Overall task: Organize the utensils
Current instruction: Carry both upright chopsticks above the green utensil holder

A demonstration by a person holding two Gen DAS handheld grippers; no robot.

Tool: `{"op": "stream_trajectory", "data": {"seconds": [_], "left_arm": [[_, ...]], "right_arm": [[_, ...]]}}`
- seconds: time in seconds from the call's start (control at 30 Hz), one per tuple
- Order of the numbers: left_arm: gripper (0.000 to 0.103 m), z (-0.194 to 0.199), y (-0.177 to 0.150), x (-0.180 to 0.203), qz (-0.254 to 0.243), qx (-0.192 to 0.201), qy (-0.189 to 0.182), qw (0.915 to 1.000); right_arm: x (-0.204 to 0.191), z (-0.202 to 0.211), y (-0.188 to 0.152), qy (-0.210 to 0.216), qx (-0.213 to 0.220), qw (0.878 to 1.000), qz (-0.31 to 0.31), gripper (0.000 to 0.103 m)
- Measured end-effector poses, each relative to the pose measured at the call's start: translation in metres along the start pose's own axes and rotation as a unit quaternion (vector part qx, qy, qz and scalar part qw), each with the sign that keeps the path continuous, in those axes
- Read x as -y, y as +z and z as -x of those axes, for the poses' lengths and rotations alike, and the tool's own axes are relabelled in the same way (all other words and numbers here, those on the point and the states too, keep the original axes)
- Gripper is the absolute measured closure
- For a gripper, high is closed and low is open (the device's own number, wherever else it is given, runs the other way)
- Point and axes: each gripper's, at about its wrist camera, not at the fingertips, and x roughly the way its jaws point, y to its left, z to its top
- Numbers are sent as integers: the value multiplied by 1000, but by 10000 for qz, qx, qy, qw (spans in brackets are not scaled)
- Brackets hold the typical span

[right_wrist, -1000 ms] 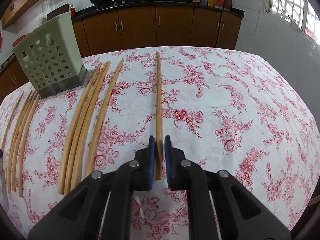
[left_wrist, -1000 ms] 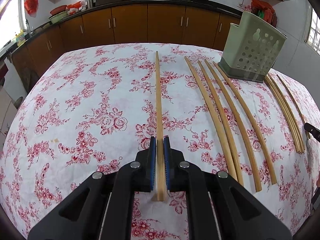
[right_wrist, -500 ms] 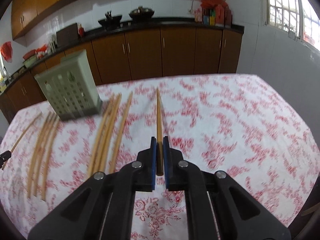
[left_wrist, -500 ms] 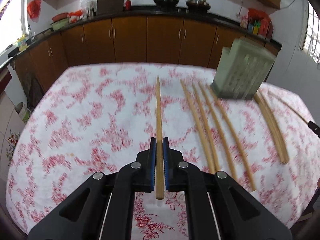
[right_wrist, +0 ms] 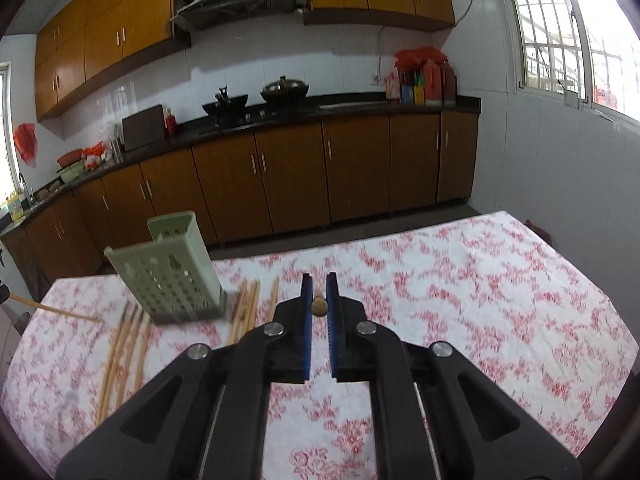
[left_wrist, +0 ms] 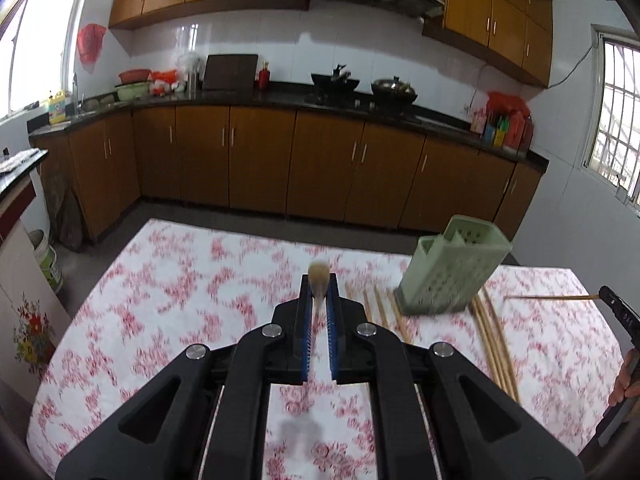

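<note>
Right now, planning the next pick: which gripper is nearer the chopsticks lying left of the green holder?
Left. Those chopsticks lie just right of the left gripper; from the right gripper they lie beyond the holder.

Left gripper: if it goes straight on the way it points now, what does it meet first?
Probably nothing on the table. The left gripper, shut on a chopstick, aims above the floral tablecloth toward the brown cabinets. The green holder sits off to its right. Depth is unclear.
</note>
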Motion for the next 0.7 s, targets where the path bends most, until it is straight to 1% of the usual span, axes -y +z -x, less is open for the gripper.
{"op": "stream_trajectory", "data": {"seconds": [0.33, 0.7], "left_arm": [[96, -1, 22, 6, -40, 158, 20, 9999], [96, -8, 31, 11, -119, 167, 104, 9997]], "right_arm": [[-8, 0, 26, 59, 221, 9997, 30, 95], [-14, -12, 57, 80, 354, 9993, 97, 96]]}}
